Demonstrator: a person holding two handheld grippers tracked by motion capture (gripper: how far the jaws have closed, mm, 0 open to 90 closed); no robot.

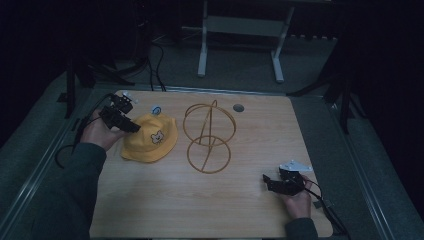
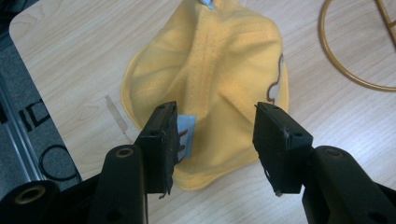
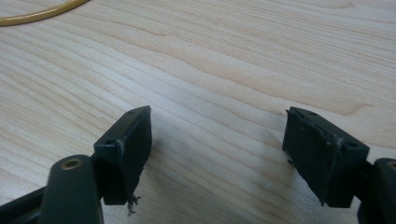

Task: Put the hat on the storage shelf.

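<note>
We found the yellow hat (image 1: 149, 140) lying flat on the left part of the wooden table (image 1: 240, 210), its crown collapsed and a small bear face stitched on the side toward the middle of the table. Just beside it to the right stood the gold wire stand (image 1: 208, 136), two rings joined by a slanted rod, close to the brim but, as far as we could tell, not touching it. In the left gripper view a small blue label (image 2: 187, 127) showed on the hat (image 2: 219, 84) next to the left-hand jaw. Our left gripper (image 1: 131, 125) sat at the hat's left edge, held in a hand that came in from the lower left with the forearm angled up across the table edge and the wrist bent so that the jaws pointed toward the hat and slightly down. Its jaws stood well apart over the near brim, the fabric between them but not pinched, so it held nothing. Our right gripper (image 1: 269, 181) lay well apart from the hat, near the table's right front corner, the hand low on the wood and the jaws pointing left; they gaped wide over bare wood (image 3: 224, 70) and gripped nothing.
</note>
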